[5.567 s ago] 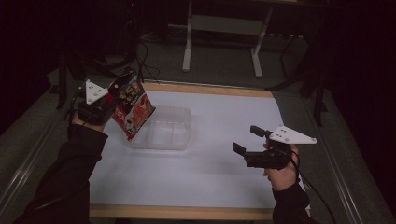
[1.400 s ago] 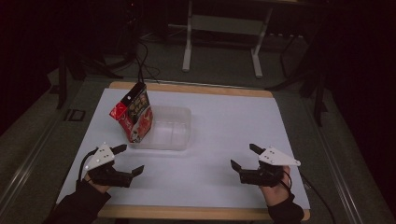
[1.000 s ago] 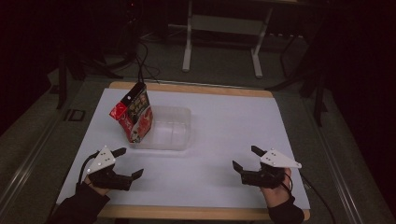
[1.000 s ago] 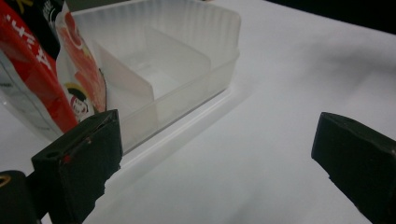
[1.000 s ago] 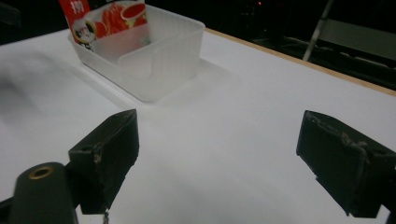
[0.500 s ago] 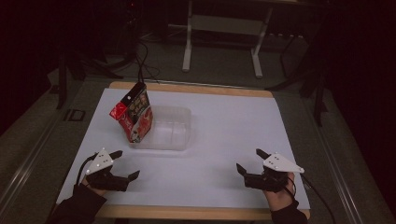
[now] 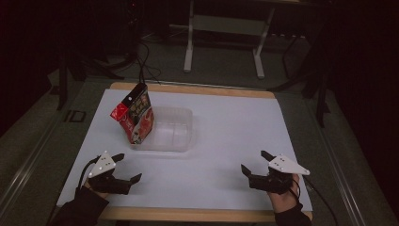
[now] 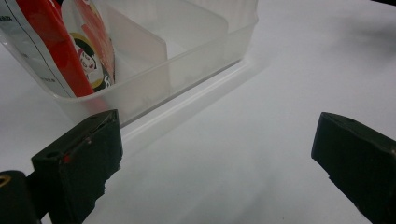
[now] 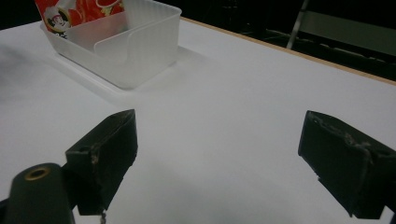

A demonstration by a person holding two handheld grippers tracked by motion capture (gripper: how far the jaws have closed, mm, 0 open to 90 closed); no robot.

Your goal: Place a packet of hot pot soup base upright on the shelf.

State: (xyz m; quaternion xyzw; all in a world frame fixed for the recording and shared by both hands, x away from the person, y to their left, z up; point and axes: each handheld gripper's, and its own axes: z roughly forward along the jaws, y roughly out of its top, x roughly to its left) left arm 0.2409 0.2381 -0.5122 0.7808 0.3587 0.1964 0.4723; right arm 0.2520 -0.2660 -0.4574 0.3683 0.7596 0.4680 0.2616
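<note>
Upper left of frame: red snack bag [image 7: 134, 114] upright in clear bin [image 7: 165, 129]
Left hand-held gripper [image 7: 128, 166]: wide open, empty, low on surface [image 7: 226, 122]
Right hand-held gripper [image 7: 254, 163]: wide open, empty

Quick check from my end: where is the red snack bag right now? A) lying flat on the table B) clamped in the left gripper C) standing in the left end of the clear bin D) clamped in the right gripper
C: the red snack bag stands tilted in the left end of the clear bin, while the left gripper and right gripper are open and empty near the table's front edge.

A red snack bag [image 7: 135, 114] printed with a cartoon face, a translucent white bin [image 7: 176, 129], a white table [image 7: 235, 122].
</note>
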